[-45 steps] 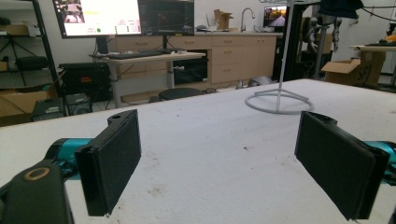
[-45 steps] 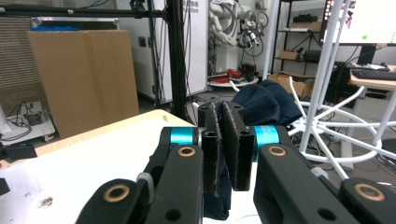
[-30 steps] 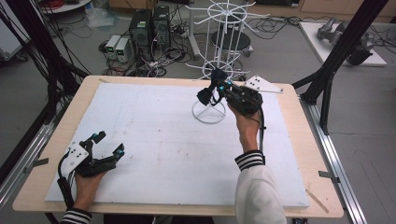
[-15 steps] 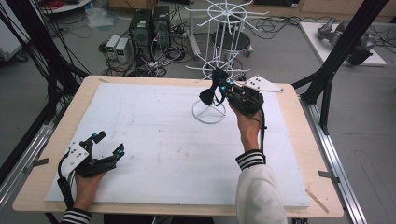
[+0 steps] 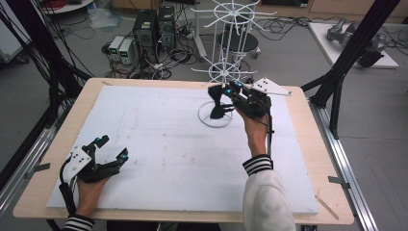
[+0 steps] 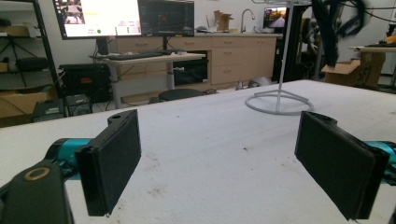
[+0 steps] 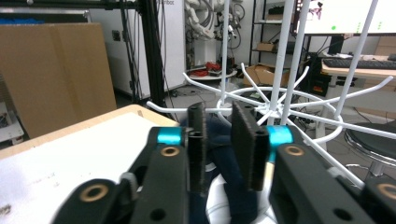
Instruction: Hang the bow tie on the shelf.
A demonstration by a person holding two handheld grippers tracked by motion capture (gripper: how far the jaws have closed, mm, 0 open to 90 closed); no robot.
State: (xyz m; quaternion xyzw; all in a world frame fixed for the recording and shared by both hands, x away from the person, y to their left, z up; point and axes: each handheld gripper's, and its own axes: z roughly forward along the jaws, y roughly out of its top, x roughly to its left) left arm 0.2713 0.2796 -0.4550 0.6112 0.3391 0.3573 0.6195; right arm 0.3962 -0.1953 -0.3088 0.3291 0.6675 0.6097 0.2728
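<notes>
A white wire rack stands on its ring base at the table's far middle. A dark blue cloth piece hangs at the rack's lower ring, seen close up as dark blue cloth. My right gripper is at that cloth. Its jaws have just been opening, and in the right gripper view the gripper shows a narrow gap with the cloth between and below the pads. My left gripper rests open on the front left of the white board, with nothing between its pads.
The white foam board covers the wooden table. Black frame posts stand at the right and left edges. From the left gripper view the rack's base sits ahead to the right.
The right gripper's jaws have parted slightly around the dark cloth. Both hands stay in place.
</notes>
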